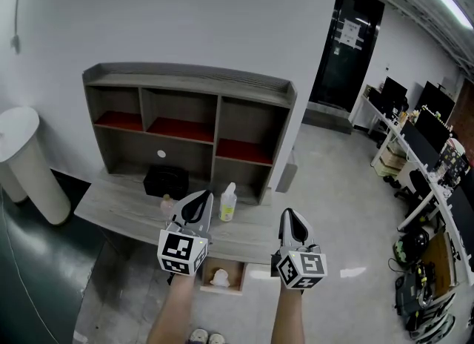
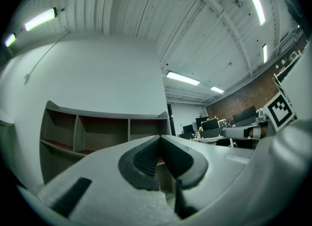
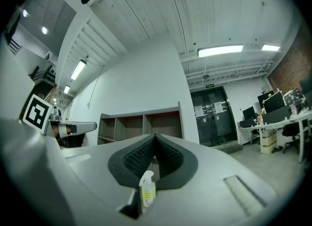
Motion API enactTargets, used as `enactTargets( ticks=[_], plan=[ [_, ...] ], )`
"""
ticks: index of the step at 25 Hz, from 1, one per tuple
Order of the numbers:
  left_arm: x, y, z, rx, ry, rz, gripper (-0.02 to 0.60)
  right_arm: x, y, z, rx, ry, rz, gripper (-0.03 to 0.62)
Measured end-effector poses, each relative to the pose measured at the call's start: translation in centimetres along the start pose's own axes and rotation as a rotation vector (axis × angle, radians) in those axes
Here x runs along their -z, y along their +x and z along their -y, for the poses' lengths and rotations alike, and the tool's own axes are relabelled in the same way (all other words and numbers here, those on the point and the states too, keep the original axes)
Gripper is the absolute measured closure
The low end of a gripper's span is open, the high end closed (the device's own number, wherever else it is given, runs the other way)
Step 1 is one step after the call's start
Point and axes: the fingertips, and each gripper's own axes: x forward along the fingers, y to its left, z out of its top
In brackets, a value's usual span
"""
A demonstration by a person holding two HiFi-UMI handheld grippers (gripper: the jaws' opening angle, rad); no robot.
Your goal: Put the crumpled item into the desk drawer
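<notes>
A white crumpled item [image 1: 220, 278] lies inside the open desk drawer [image 1: 239, 282], which is pulled out below the front edge of the grey desk [image 1: 111, 205]. Both grippers are held above the desk front, on either side of the drawer. My left gripper [image 1: 198, 199] [image 2: 159, 140] is shut with nothing in it and points towards the shelf unit. The right gripper [image 1: 291, 216] [image 3: 155, 137] is also shut and empty. Below its closed tips, the right gripper view shows a spray bottle [image 3: 146, 189].
A grey shelf unit [image 1: 185, 124] with red-lined compartments stands on the desk. In front of it are a black box [image 1: 166, 181], a small pink thing [image 1: 167, 203] and the spray bottle [image 1: 228, 202]. A white round bin [image 1: 26, 161] is at the left, office desks [image 1: 415, 150] at the right.
</notes>
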Motion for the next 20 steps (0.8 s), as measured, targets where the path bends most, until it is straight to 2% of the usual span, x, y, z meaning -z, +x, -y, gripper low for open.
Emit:
enactTargets(
  ticks=[20],
  plan=[
    [0.94,0.24,0.1,0.016,-0.002,-0.023,0.581,0.45,0.1,-0.07,0.001,0.008,-0.007,0.585]
  ],
)
